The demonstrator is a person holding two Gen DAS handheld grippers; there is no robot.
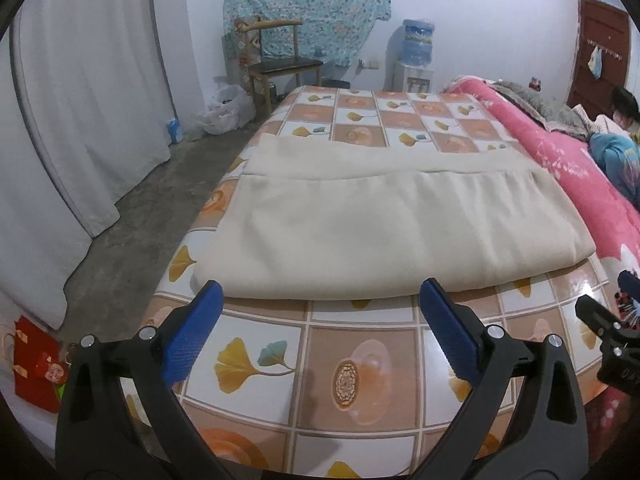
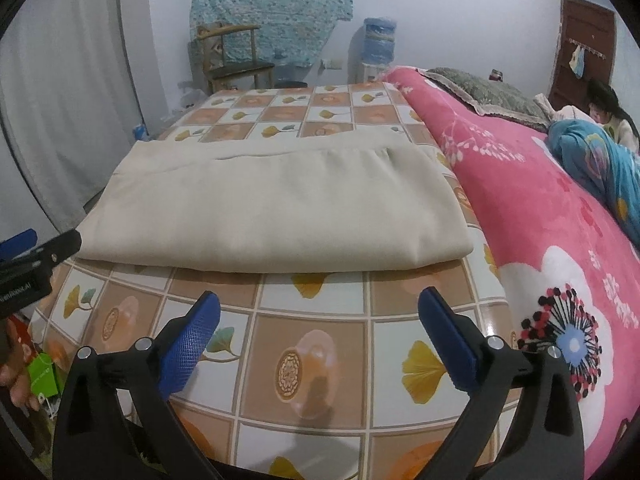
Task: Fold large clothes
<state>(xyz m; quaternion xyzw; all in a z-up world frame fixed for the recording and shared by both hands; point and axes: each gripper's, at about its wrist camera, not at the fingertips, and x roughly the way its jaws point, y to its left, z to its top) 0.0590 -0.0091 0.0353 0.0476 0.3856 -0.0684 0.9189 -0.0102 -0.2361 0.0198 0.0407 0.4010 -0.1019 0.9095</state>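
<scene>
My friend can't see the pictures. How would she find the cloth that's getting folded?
Look at the table covered in orange and white squares with leaf pictures, beside the pink flowery blanket. Lying flat on it is the folded cloth. It is the only plain cream thing, with no pattern.

The far wall (image 1: pixel 460 8) is pale and plain, and a blue patterned cloth (image 1: pixel 308 4) hangs on it above a wooden chair (image 1: pixel 280 64), with a water dispenser (image 1: pixel 416 56) standing to the right of the chair. On the left a long white curtain (image 1: pixel 80 92) falls to the grey concrete floor (image 1: pixel 152 200), where a white plastic bag (image 1: pixel 228 110) lies near the chair. At the far right there is a dark brown door (image 1: pixel 600 52), and the light in the room is soft and even.
</scene>
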